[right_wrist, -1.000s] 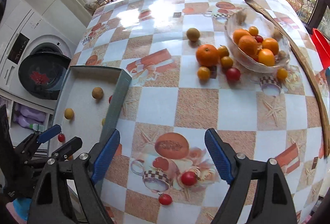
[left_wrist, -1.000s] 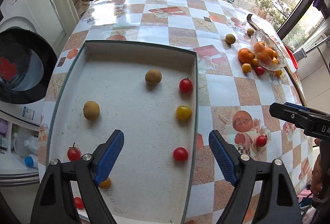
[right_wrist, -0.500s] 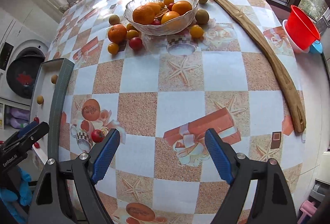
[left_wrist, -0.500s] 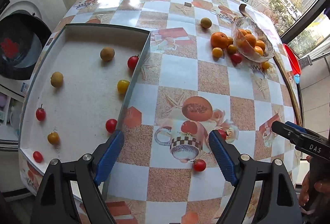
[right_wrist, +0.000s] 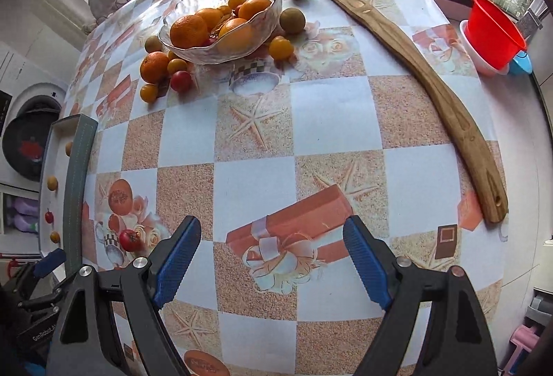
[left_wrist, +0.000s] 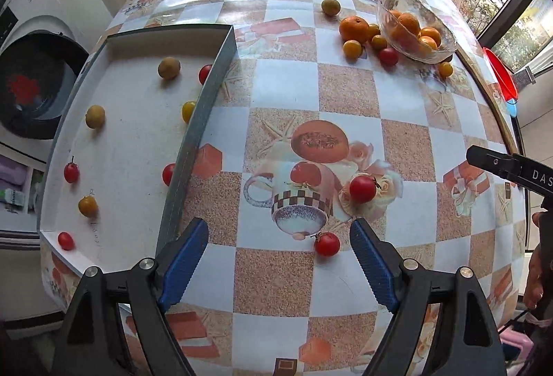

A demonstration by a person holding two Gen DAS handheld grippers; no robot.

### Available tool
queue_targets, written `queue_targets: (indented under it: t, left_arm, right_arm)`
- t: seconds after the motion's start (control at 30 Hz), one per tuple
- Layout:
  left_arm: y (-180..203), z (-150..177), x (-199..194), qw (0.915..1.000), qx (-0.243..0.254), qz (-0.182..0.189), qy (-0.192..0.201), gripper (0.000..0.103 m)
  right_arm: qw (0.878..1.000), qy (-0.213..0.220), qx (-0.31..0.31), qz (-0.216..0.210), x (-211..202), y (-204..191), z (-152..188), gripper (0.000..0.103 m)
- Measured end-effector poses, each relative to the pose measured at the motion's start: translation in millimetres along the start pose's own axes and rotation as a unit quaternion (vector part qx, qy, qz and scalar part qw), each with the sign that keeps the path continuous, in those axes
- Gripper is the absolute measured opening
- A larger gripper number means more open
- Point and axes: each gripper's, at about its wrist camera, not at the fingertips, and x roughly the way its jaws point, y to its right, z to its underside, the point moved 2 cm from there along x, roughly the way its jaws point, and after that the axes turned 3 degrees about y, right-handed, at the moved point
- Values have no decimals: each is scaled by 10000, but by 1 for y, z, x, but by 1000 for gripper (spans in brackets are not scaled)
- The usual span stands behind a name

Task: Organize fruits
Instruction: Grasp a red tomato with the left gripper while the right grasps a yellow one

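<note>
Two red cherry tomatoes are lying loose on the checkered tablecloth (left_wrist: 287,89): the smaller cherry tomato (left_wrist: 327,244) is sitting between the spread fingers of the left gripper (left_wrist: 279,260), just ahead of them and nearer the right finger, and the larger cherry tomato (left_wrist: 362,189) is resting just beyond it on the printed cup-and-roses picture. The left gripper is hanging wide open over the near table edge with nothing in it. Its left finger is lying close beside the grey wall of the shallow tray (left_wrist: 193,147), which is running along the table's left edge.

Inside the tray, eight small fruits are sitting well apart: four red tomatoes, two yellow ones and two dull brownish-green round fruits. Three of them, two red and one yellow, are lying tight against the tray's right wall; the middle of its floor is lying bare.

The right gripper (right_wrist: 272,258) is also gaping open and empty, hovering over a printed gift box with bare cloth all round it.

At the far side, a glass bowl (right_wrist: 193,6) is holding oranges and small fruits whose number cannot be told. Against its left side are crowding one orange (right_wrist: 154,66), one red tomato (right_wrist: 181,80) and a few yellow tomatoes. A long wooden shoehorn (right_wrist: 414,54) is curving along the right table edge, with a red plastic basin (right_wrist: 494,30) beyond it.
</note>
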Motion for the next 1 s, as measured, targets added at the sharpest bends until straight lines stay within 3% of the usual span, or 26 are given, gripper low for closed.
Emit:
queue_targets:
  t: [0.23,0.5,0.73,0.93,1.0]
  left_arm:
    - [0,6,7,9999,52,-79,107,85]
    - [16,15,7,9987,432,-91,238,85]
    - [23,22,23,9996,220,43,157,85]
    - [27,20,35,9997,183,54,154,85]
    - [26,20,40,9999,87,99,80,73]
  right_arm:
    - [9983,474,-232,254,7,2,-33,87]
    - [9942,697,-518,636,26,4,-69,87]
    - [9917,727,-856,628,43,-3,-93,60]
    - [9852,866,-1311,688,53,-12,-101,59]
    - [9825,932,-1459,693,53,-15,-100,59]
